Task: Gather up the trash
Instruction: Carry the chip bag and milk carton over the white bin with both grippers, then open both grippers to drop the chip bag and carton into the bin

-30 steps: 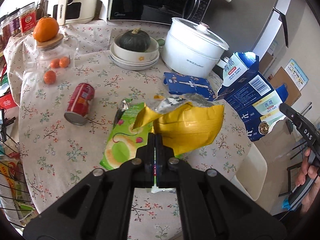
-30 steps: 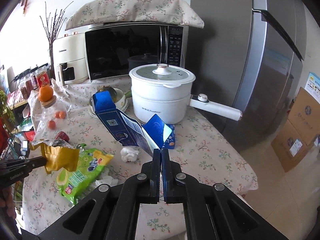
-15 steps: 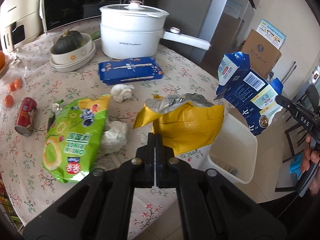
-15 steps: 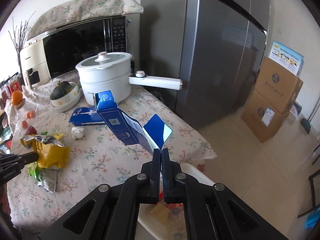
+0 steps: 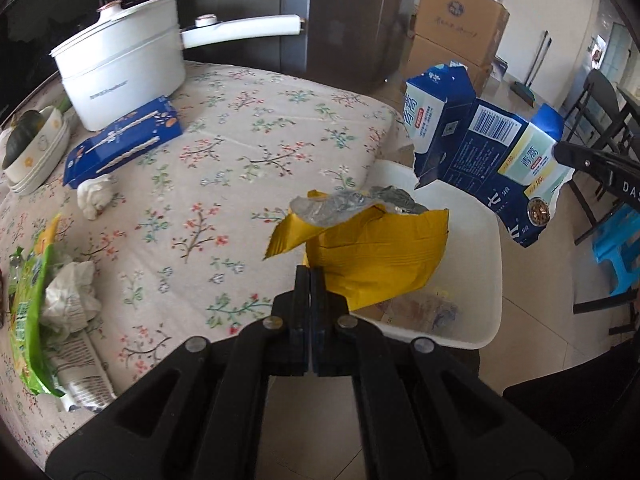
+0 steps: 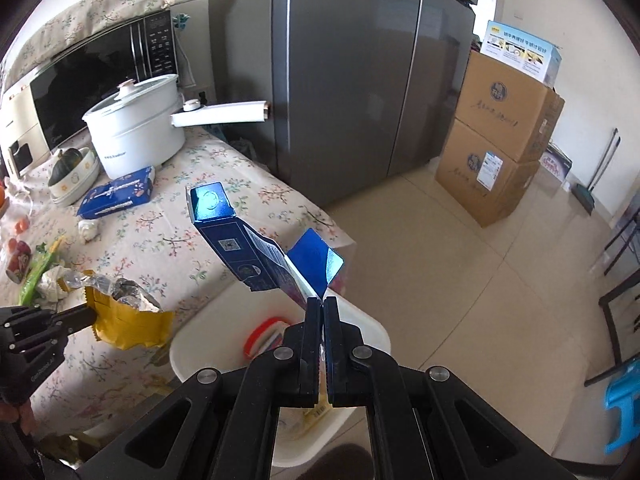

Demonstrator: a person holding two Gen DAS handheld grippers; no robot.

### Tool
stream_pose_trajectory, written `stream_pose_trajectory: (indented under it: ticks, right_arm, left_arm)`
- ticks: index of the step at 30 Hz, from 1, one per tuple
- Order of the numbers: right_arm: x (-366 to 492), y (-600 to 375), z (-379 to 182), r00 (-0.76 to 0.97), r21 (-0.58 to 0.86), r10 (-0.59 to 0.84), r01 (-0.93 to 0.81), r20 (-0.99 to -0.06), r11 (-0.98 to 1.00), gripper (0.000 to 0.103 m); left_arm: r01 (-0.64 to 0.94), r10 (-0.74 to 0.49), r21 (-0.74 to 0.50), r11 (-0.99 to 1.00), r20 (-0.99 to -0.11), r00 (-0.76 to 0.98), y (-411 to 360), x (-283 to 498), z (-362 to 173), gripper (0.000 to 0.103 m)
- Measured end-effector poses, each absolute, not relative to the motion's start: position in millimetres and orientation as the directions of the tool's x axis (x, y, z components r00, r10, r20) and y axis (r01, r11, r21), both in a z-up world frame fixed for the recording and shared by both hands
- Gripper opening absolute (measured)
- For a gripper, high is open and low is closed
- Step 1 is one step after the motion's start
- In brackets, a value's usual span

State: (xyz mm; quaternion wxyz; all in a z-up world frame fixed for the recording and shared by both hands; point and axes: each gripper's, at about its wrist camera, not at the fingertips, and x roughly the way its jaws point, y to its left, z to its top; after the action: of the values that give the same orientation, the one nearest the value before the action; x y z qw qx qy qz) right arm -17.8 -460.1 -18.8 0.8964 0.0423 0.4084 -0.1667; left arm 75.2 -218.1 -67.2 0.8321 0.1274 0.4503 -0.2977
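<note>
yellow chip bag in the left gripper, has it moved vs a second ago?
Yes. The yellow bag, clamped in the left gripper, has left the tabletop and now hangs over the white bin at the table's edge.

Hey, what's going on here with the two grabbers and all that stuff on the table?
A person is clearing trash off a floral-covered table. The left gripper is shut on a crumpled yellow snack bag, and the right gripper is shut on a flattened blue carton. Both are held over a white bin at the table's edge, not yet released. A green snack bag and crumpled tissues remain on the table.
</note>
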Motion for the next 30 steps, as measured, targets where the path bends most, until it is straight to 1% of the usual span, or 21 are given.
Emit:
stream_pose_trajectory:
  ticks: [6, 12, 14, 15, 16, 18, 19, 20, 23, 25, 28, 30]
  right_arm:
    - [-25, -477, -37, 0.558, -0.059, -0.256, 0.347, -0.79, 0.936, 0.002]
    - [-28, -483, -46, 0.535, -0.066, -0.256, 0.348, -0.805, 0.935, 0.002]
    - [-28, -484, -48, 0.531, -0.07, -0.258, 0.348, -0.807, 0.935, 0.002]
    - [-27, -484, -49, 0.529, -0.072, -0.259, 0.348, -0.808, 0.935, 0.002]
    - [-27, -484, -49, 0.527, -0.072, -0.259, 0.349, -0.809, 0.934, 0.002]
    - [-27, -484, -50, 0.524, -0.072, -0.259, 0.351, -0.811, 0.934, 0.002]
    - [-26, -485, -50, 0.521, -0.073, -0.26, 0.352, -0.813, 0.933, 0.002]
    - [-25, -485, -51, 0.519, -0.072, -0.259, 0.352, -0.815, 0.933, 0.002]
    - [-20, -484, -54, 0.509, -0.073, -0.259, 0.355, -0.821, 0.932, 0.002]
    - [-17, -482, -56, 0.503, -0.074, -0.256, 0.354, -0.826, 0.932, 0.002]
    - [-12, -477, -58, 0.496, -0.084, -0.26, 0.349, -0.828, 0.933, 0.002]
    - [-9, -473, -59, 0.492, -0.09, -0.26, 0.343, -0.831, 0.935, 0.003]
  left_arm:
    - [0.64, -0.373, -0.049, 0.767, -0.846, 0.382, -254, 73, -98, 0.001]
    - [0.664, -0.394, -0.061, 0.745, -0.844, 0.364, -264, 70, -106, 0.001]
    - [0.673, -0.404, -0.07, 0.737, -0.843, 0.355, -264, 69, -106, 0.01]
    - [0.676, -0.407, -0.074, 0.733, -0.844, 0.35, -264, 68, -106, 0.021]
    - [0.679, -0.408, -0.072, 0.731, -0.843, 0.351, -263, 68, -106, 0.036]
    - [0.68, -0.414, -0.067, 0.731, -0.835, 0.362, -259, 66, -101, 0.05]
    - [0.681, -0.417, -0.07, 0.729, -0.834, 0.361, -256, 66, -99, 0.053]
    - [0.68, -0.415, -0.069, 0.73, -0.835, 0.361, -253, 65, -97, 0.055]
    - [0.672, -0.411, -0.061, 0.738, -0.831, 0.376, -242, 65, -90, 0.065]
    - [0.658, -0.401, -0.055, 0.751, -0.83, 0.388, -232, 66, -84, 0.074]
    - [0.631, -0.386, -0.045, 0.775, -0.823, 0.416, -214, 67, -76, 0.081]
    - [0.609, -0.374, -0.038, 0.792, -0.82, 0.434, -202, 69, -70, 0.082]
